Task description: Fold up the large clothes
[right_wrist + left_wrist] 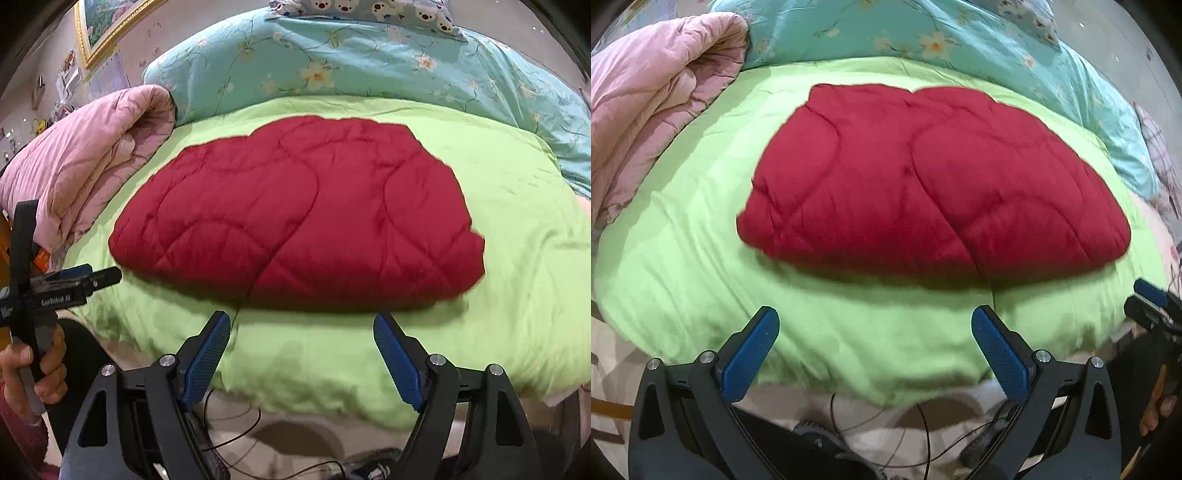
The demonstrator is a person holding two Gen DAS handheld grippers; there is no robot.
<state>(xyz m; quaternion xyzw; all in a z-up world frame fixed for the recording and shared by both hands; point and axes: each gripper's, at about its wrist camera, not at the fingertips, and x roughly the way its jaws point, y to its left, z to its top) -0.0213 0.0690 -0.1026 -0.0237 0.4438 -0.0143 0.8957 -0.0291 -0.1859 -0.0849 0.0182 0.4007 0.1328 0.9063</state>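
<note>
Left gripper (875, 325) and right gripper (302, 328) both spread wide, empty; folded red quilt (923, 192) lies ahead on green blanket (683, 258)

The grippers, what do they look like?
Each gripper, left and right, has black angular plastic arms with silver bolts and two blue ribbed pads. The left one's side carries small white lettering. A dark red fuzzy sleeve shows at the wrist.
</note>
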